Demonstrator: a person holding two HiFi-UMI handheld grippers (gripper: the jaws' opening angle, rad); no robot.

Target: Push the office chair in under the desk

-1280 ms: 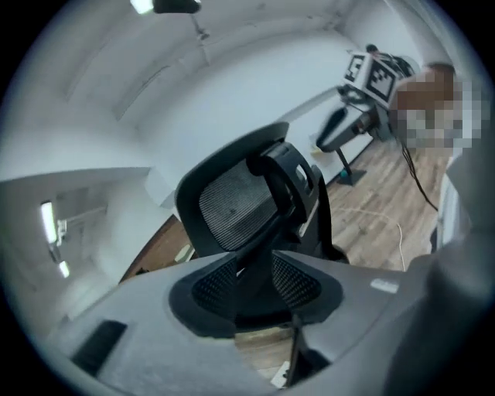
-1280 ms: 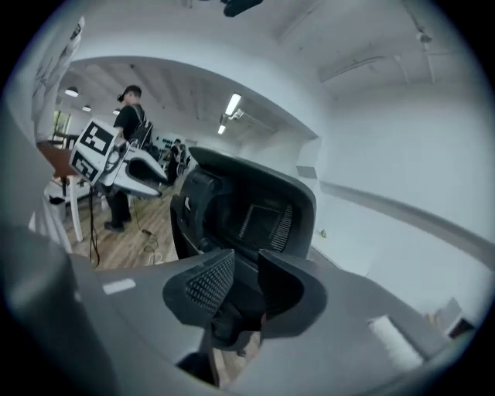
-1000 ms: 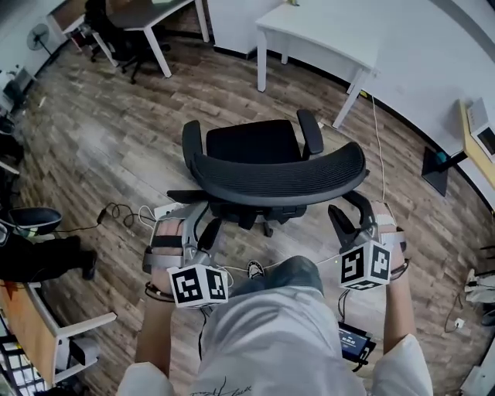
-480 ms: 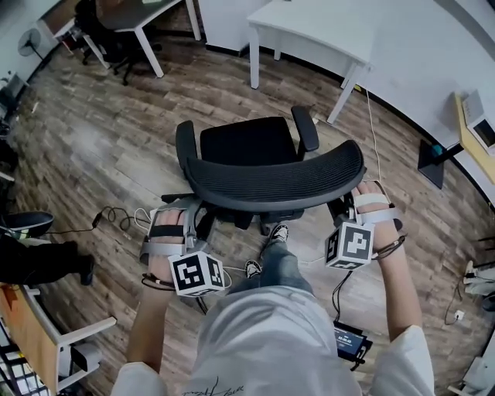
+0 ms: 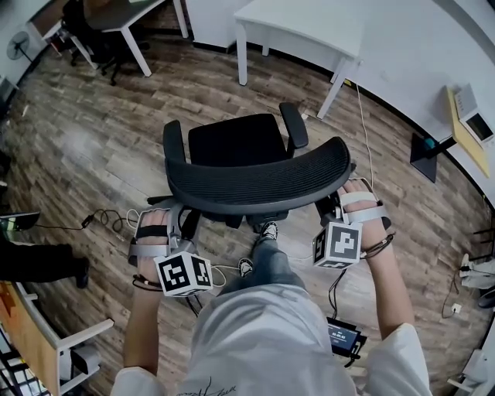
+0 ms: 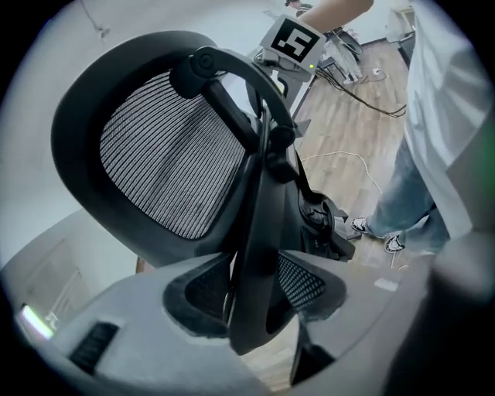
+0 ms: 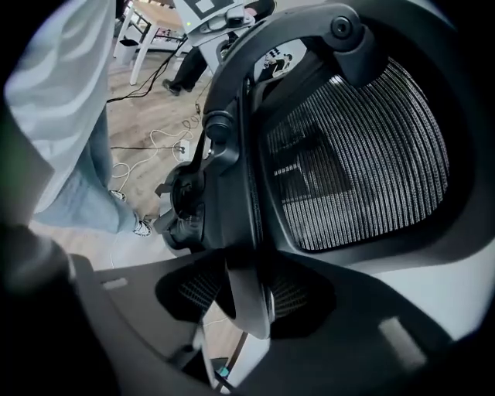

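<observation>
Grey left gripper point(image 5: 182, 224) point(image 6: 251, 305): held in the person's left hand point(image 5: 151, 236), with its marker cube nearest the body. The jaws are pinched on the left rim of the backrest point(image 5: 255, 182) of the office chair point(image 5: 236, 141). In the left gripper view the dark frame bar stands between the two pads.
Right gripper point(image 5: 332, 210) point(image 7: 249, 298): held in the right hand point(image 5: 363, 213), about level with the other. Its jaws are clamped the same way on the backrest's right rim, with the frame edge between the pads.
Person: a white shirt fills the bottom of the head view. One jeans leg point(image 5: 272, 263) reaches forward between the grippers, and a shoe point(image 5: 268, 230) is planted just behind the chair's base.
Backrest: black mesh in a curved dark frame, upright, its back turned to the person.
Seat and armrests: the black seat lies beyond the backrest, facing away from the person. The left armrest point(image 5: 174, 143) and right armrest point(image 5: 294, 125) flank it.
Floor point(image 5: 93, 139): wood planks. Loose cables point(image 5: 104, 218) trail at the chair's left, and a black device point(image 5: 341, 338) lies by the person's right side.
Desk point(image 5: 302, 27): white and straight ahead of the chair. A strip of floor lies between its legs and the seat, so the chair stands apart from it, not under the top.
Far corner: a second desk point(image 5: 124, 15) with a dark chair point(image 5: 85, 23) stands at the upper left.
</observation>
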